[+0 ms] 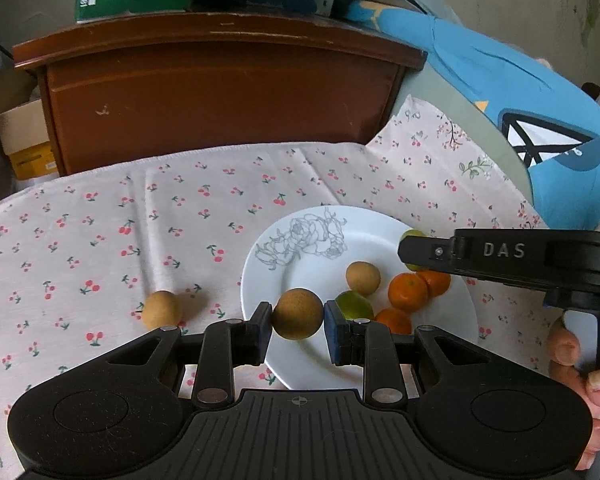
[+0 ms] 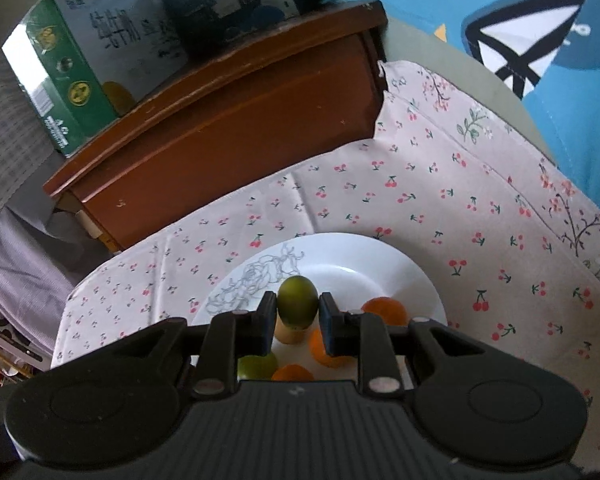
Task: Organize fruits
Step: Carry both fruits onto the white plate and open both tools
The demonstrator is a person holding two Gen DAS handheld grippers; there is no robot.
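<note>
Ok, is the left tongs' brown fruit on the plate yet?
No. The brown fruit is clamped in the left tongs, above the plate rim.

Glossy plate [image 1: 300,240], printed cotton cloth [image 1: 100,220]

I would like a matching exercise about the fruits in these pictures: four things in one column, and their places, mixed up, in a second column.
Things:
1. brown round fruit with dark speckles
2. dark green fruit
3. pale brown fruit
4. oranges

Places:
A. lying on the white plate
B. held in the right gripper
C. lying on the cherry-print cloth, left of the plate
D. held in the left gripper

Pairs: 1-D, 2-B, 3-C, 4-A
</note>
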